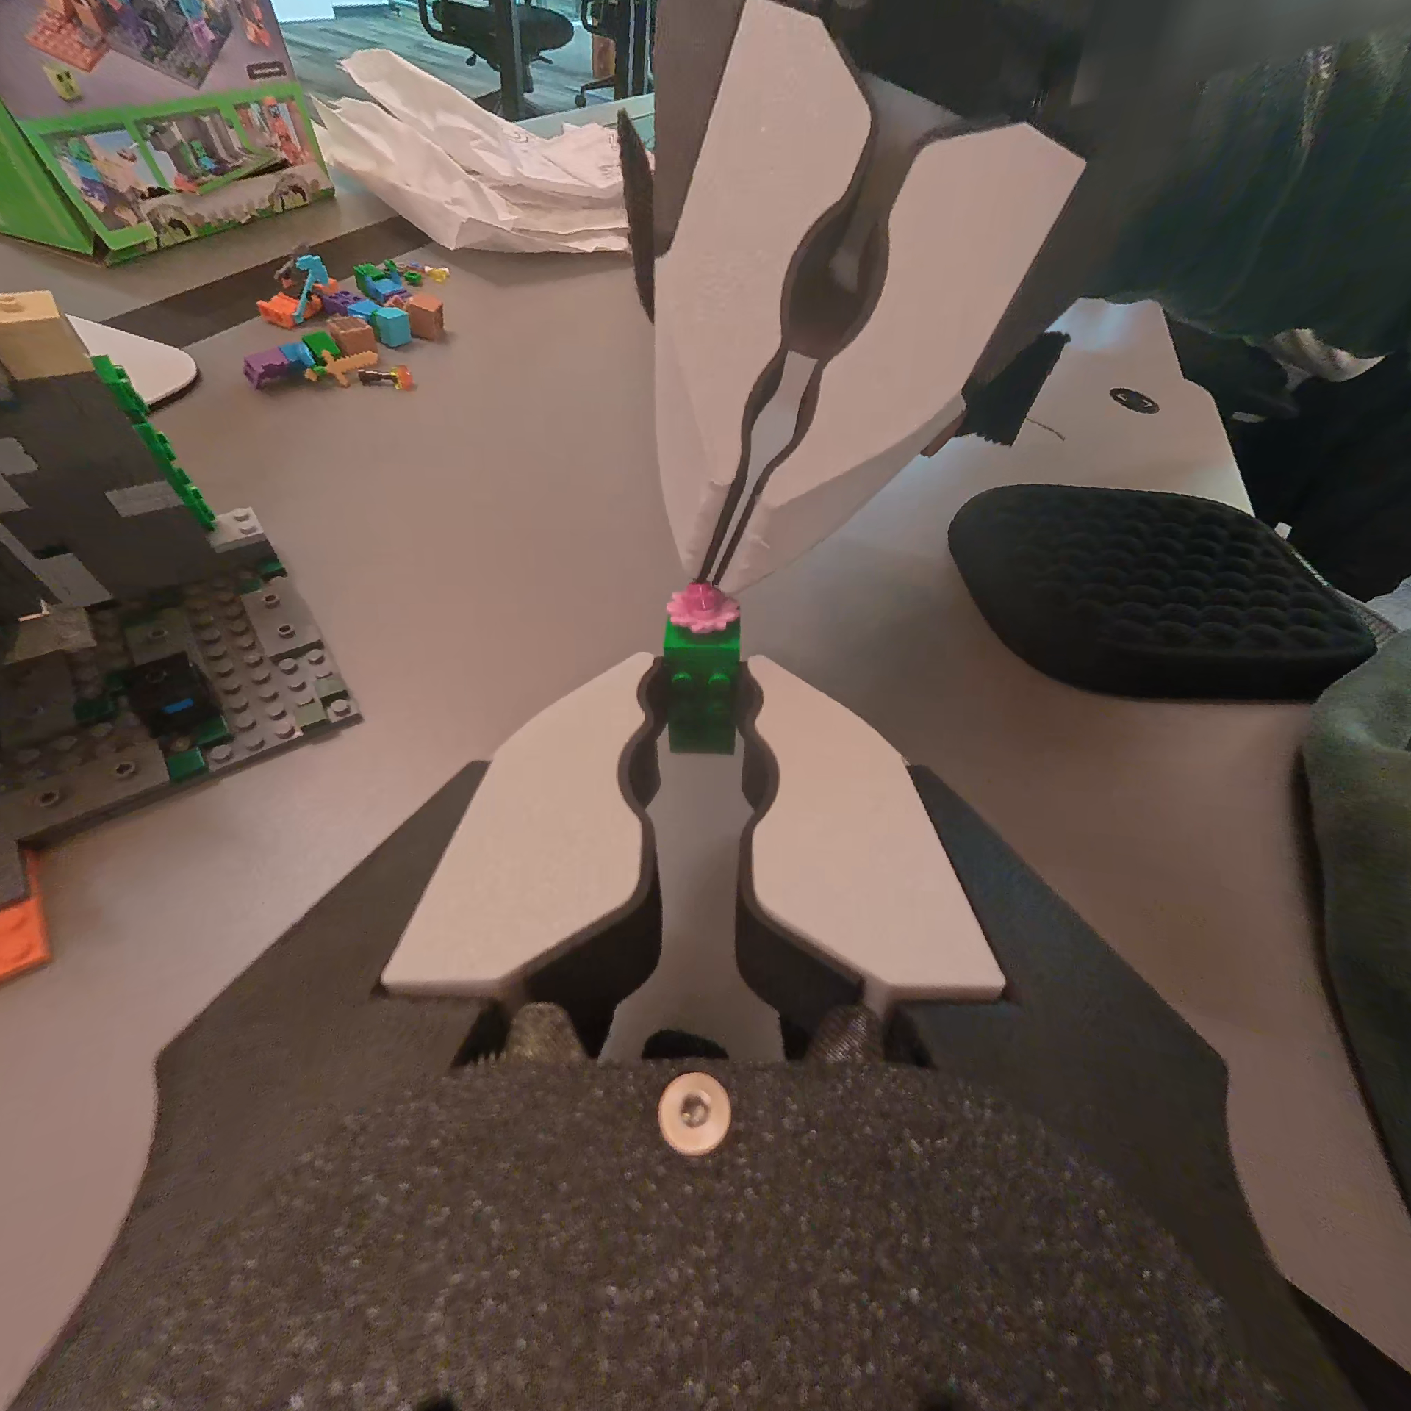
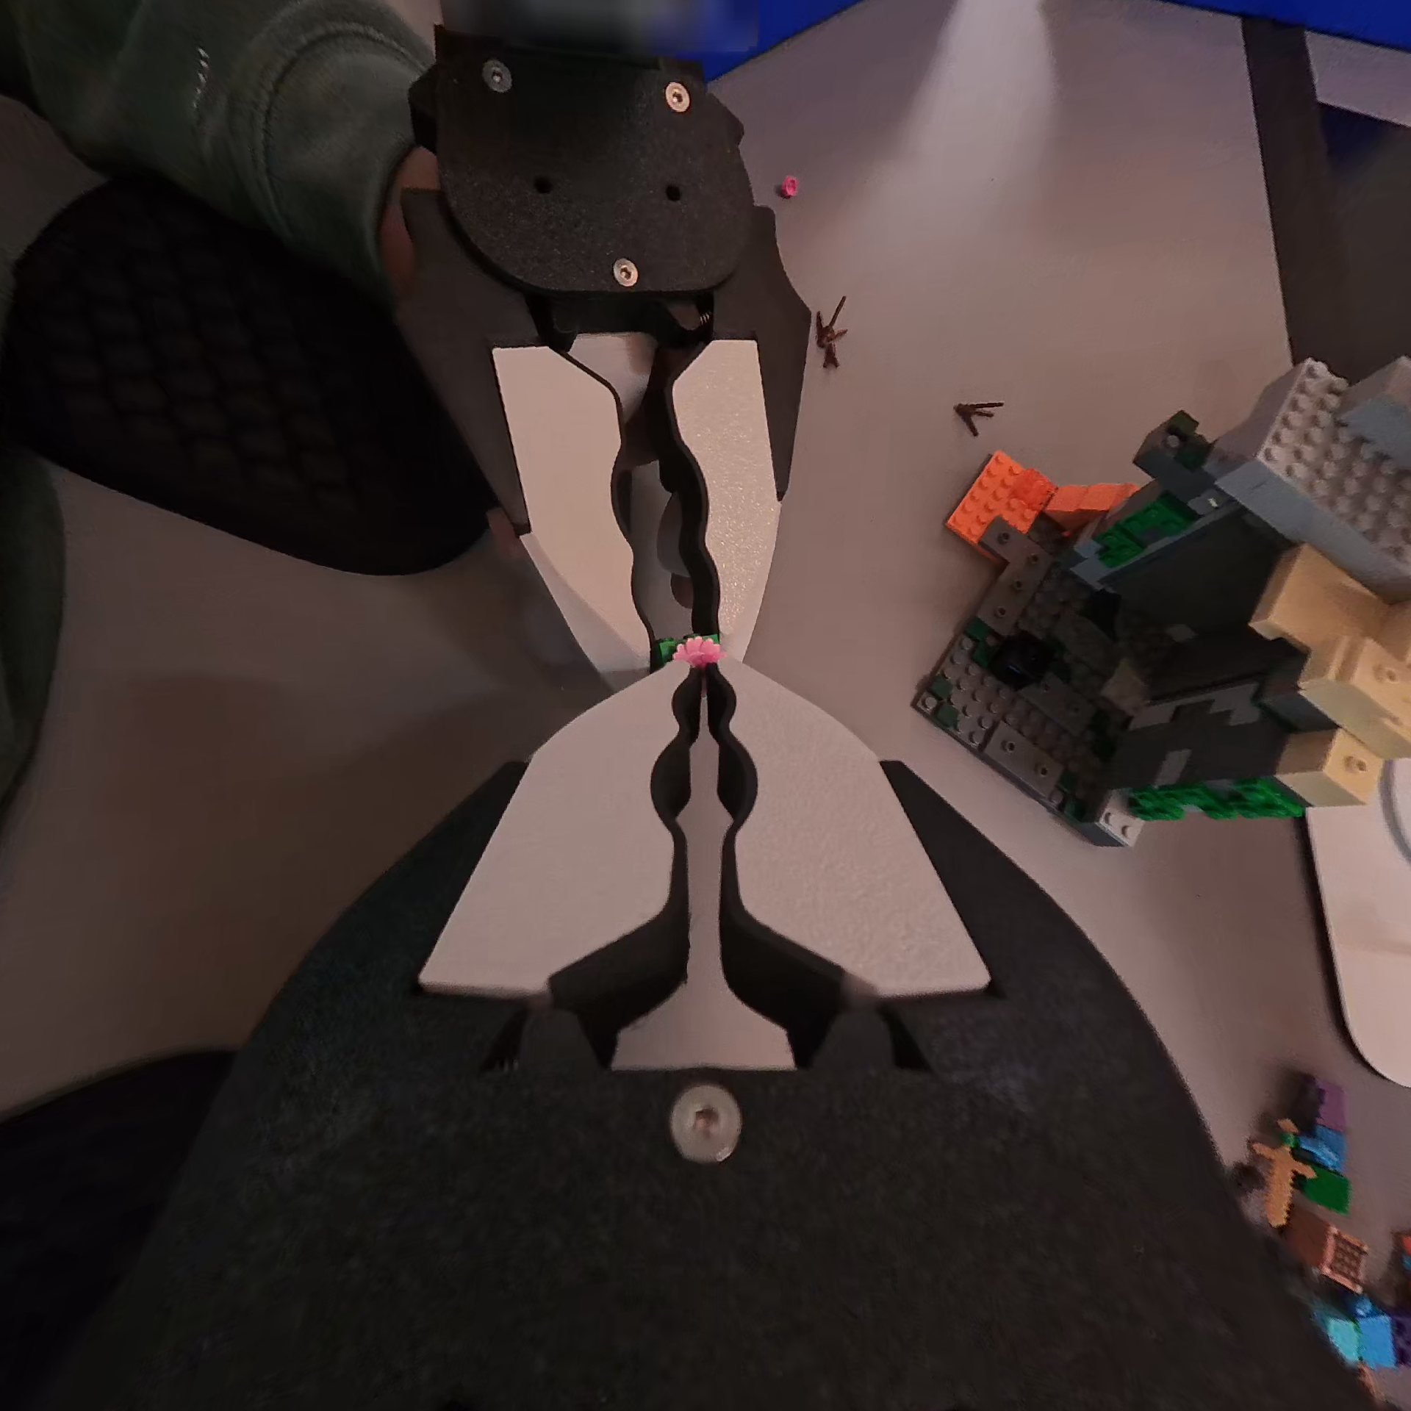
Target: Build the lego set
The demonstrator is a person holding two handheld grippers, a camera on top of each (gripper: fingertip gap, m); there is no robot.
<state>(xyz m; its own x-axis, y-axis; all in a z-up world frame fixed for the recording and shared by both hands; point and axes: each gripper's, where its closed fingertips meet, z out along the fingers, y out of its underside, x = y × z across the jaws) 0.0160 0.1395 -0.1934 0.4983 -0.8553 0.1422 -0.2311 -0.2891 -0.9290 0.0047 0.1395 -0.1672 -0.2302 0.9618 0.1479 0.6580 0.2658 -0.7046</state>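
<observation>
My left claw (image 1: 701, 706) is closed on the green brick (image 1: 702, 687), dead centre above the counter (image 1: 489, 534). Right claw (image 1: 714, 584) comes in from 12 o'clock, pinching the pink flower (image 1: 702, 607) on top of it. Set box (image 1: 153, 130) at 10 o'clock has print; I'm not reading it out.

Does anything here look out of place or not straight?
One tiny pink round stud lies alone on the grey table, far from the pile of loose coloured bricks. The pink flower piece sits level on the green brick stack.
</observation>
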